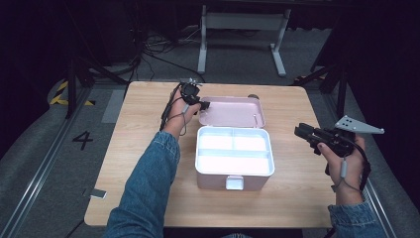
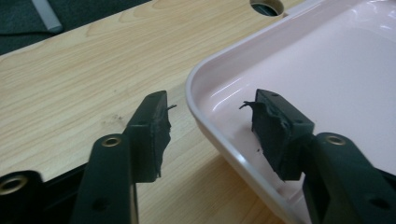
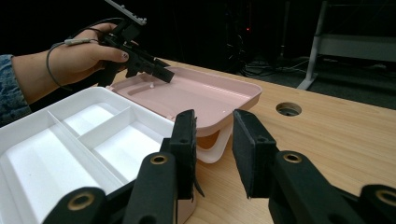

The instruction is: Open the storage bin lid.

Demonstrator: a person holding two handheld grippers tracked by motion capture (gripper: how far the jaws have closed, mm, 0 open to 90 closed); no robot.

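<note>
On the middle of the wooden table [image 1: 148, 193] sits a pink storage box [image 1: 234, 158], its lid [image 1: 233, 111] flipped back flat on the far side. Left gripper [image 2: 210, 128] is open astride the lid's left rim, not pinching. Right gripper [image 3: 212, 149] waits open, holding nothing. A careless pull might snag the rim and drag the box.

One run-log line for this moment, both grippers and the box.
box: open, tray bare | lid: laid back flat | left gripper: open astride lid rim, not pressing | right gripper: open, holding nothing, right of box
</note>
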